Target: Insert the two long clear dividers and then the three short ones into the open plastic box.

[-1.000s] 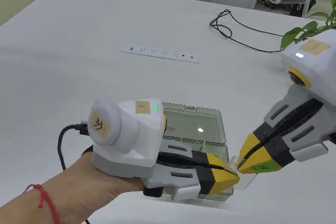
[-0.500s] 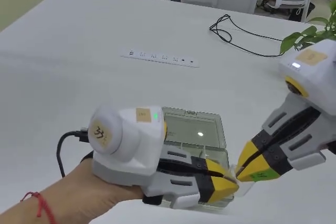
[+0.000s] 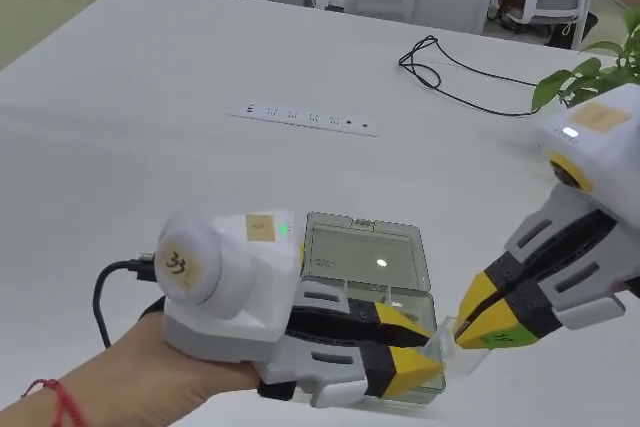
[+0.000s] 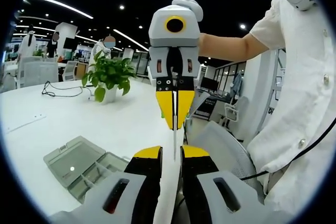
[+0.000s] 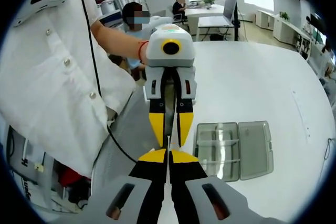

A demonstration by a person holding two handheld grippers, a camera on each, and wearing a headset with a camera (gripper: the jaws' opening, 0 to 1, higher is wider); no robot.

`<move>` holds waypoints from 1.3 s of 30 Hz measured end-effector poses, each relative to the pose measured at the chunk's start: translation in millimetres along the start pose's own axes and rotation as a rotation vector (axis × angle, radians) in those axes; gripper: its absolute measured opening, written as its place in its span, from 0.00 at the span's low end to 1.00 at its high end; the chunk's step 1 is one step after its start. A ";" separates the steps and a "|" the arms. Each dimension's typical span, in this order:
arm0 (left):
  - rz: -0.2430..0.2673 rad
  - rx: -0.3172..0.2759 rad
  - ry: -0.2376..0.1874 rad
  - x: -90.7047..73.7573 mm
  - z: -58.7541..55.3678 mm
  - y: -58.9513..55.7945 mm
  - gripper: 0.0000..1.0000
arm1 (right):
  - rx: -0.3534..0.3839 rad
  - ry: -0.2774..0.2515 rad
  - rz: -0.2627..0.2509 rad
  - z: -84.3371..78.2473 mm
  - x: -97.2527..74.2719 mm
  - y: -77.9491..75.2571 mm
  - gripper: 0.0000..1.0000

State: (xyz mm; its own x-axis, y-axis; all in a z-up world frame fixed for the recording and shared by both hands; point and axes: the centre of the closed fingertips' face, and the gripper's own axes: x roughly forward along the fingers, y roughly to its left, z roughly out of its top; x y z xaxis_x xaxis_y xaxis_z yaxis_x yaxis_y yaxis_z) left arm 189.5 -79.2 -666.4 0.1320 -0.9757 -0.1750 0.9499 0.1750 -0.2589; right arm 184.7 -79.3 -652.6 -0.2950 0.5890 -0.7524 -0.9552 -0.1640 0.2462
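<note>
- Table (image 3: 150,77): white and broad. It carries the box.
- Plastic box (image 5: 216,150): clear, with its lid laid back flat. In the right gripper view, clear partitions already stand in the base and split it into compartments. Their number cannot be made out, and nothing else lies inside.
- Right tool (image 5: 168,156): jaws pinched together on one end of the divider.
- Left tool (image 4: 173,153): meets the right tool tip to tip. Its jaws stand narrowly apart with the divider's edge in the gap, apparently unclamped.
- Clear divider (image 3: 450,351): held in the air just beside the base's corner. Judged light, thin, stiff and slick, so it is likely to twist free or crack. Best gripped on its flat faces near one end, leaving the lower edge free for the slots.
</note>
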 end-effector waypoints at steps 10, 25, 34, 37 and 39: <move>0.055 -0.006 0.009 -15.0 -6.3 11.6 0.17 | 0.010 0.010 -0.043 -6.1 -5.6 -11.5 0.03; 0.133 -0.015 0.043 -35.7 -21.4 27.6 0.38 | 0.023 0.042 -0.103 -20.4 -7.3 -35.9 0.03; 0.183 -0.027 0.073 -47.5 -34.7 38.7 0.54 | 0.012 0.084 -0.158 -35.5 2.0 -60.9 0.03; 0.189 -0.041 0.082 -50.6 -38.7 40.2 0.59 | 0.006 0.097 -0.170 -37.7 6.0 -64.7 0.03; 0.195 -0.038 0.096 -52.8 -42.6 41.5 0.62 | 0.002 0.107 -0.181 -41.3 9.1 -69.6 0.03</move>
State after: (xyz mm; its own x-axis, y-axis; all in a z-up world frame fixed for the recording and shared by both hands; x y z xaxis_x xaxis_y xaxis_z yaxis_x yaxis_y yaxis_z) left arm 209.9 -14.8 -708.4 0.2831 -0.9059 -0.3149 0.8975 0.3660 -0.2460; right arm 247.6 -95.3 -701.8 -0.1191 0.5216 -0.8448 -0.9929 -0.0610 0.1023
